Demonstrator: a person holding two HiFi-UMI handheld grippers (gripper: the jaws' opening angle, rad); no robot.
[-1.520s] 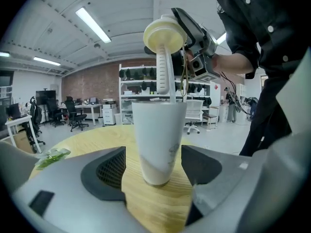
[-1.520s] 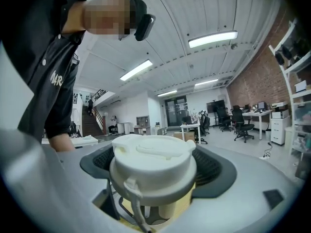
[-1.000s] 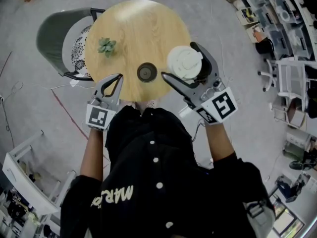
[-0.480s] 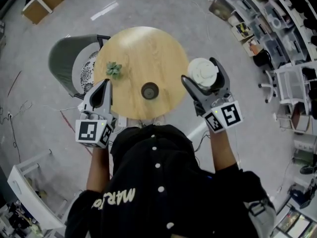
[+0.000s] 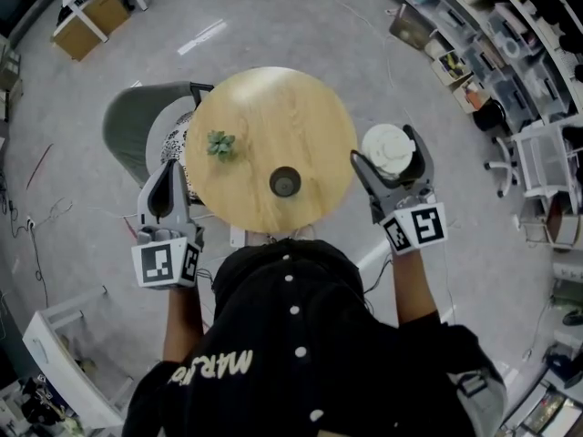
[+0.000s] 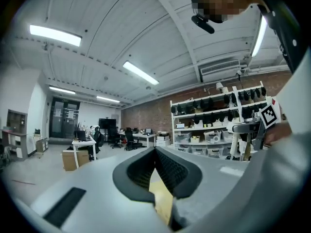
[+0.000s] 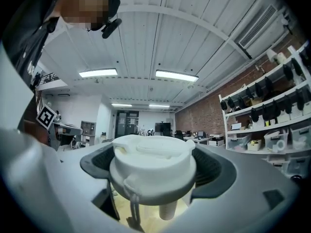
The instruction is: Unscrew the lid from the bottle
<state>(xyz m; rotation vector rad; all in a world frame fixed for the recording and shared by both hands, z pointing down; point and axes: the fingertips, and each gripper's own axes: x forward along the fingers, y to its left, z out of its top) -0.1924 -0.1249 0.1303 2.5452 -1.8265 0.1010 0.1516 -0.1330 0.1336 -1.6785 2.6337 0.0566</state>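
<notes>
The dark bottle (image 5: 285, 182) stands upright on the round wooden table (image 5: 264, 116), its mouth uncovered. Its white lid (image 5: 387, 148) is off to the right of the table, level with the table's edge, with my right gripper (image 5: 386, 147) shut on it. In the right gripper view the lid (image 7: 153, 161) fills the gap between the jaws of that gripper (image 7: 154, 165), and a short white tube hangs under it. My left gripper (image 5: 168, 169) hangs beside the table's left edge, shut and empty. The left gripper view shows its jaws closed tip to tip (image 6: 155, 152).
A small green plant (image 5: 219, 145) sits on the table's left part. A grey chair (image 5: 123, 130) stands behind the table at the left. Shelves with bins (image 5: 474, 25) and a white chair (image 5: 537, 153) line the right side. A cardboard box (image 5: 91, 12) lies far left.
Both grippers have drawn apart and away from the table. The left one went left and up, still shut. The right one carried the lid right, off the table's edge.
</notes>
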